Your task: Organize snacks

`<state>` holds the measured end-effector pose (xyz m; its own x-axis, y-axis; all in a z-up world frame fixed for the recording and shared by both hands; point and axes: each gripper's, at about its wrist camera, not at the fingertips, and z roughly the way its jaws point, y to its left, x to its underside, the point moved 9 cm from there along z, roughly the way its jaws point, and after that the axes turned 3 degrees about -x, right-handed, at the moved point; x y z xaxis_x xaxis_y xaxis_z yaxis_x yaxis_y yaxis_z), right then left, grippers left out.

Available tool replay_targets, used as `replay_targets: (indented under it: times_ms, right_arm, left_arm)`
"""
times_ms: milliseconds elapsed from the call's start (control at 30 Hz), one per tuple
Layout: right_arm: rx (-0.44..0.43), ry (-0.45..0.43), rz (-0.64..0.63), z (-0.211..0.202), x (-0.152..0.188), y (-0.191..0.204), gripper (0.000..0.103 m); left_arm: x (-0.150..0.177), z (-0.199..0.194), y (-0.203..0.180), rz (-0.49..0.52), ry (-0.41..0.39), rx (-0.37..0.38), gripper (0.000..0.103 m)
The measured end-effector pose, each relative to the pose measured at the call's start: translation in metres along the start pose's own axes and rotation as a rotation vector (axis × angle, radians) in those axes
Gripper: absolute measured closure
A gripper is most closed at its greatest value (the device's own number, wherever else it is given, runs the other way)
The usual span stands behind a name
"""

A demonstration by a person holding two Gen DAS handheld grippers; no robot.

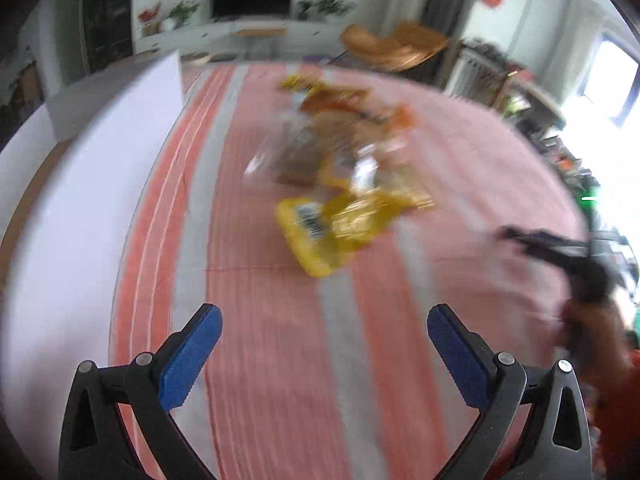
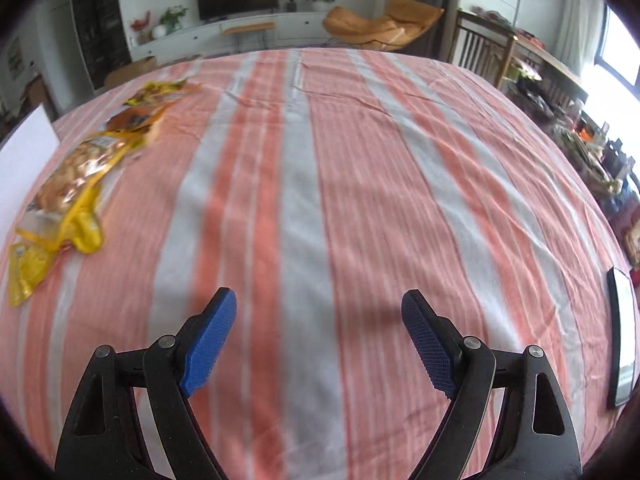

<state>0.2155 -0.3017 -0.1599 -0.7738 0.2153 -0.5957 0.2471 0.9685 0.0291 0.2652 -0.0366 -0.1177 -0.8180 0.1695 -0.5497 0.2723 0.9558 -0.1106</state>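
Note:
A loose pile of snack bags (image 1: pixel 340 168) lies on the striped cloth, blurred in the left wrist view; a yellow bag (image 1: pixel 320 232) is nearest. My left gripper (image 1: pixel 324 320) is open and empty, a short way in front of the yellow bag. The same bags (image 2: pixel 80 172) lie at the far left of the right wrist view. My right gripper (image 2: pixel 318 304) is open and empty over bare cloth, well to the right of the bags. It also shows in the left wrist view (image 1: pixel 560 256), blurred, at the right.
A white box (image 1: pixel 88 184) stands along the left side of the table, its corner also in the right wrist view (image 2: pixel 24 152). A dark tablet or phone (image 2: pixel 622 336) lies at the table's right edge. Chairs and shelves stand beyond the far edge.

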Motion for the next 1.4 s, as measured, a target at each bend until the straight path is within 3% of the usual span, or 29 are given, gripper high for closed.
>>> replay_targets:
  times_ms: [200,400,633,1400]
  right_arm:
    - [-0.043,-0.023,0.009,0.003,-0.001,0.010,0.010]
    - [-0.030,-0.013,0.002,0.009,0.003,0.007,0.006]
    - [-0.023,-0.009,0.006,0.008,0.006,0.007,0.005]
    - [-0.023,-0.006,0.018,0.006,0.007,0.005,0.003]
  left_arm:
    - [-0.005,0.046,0.044,-0.095,0.023,-0.093,0.003]
    - [-0.008,0.050,0.048,-0.070,-0.042,-0.127,0.001]
    - [-0.008,0.051,0.044,-0.037,-0.048,-0.188,0.000]
    - [-0.009,0.053,0.044,-0.030,-0.045,-0.193,0.000]
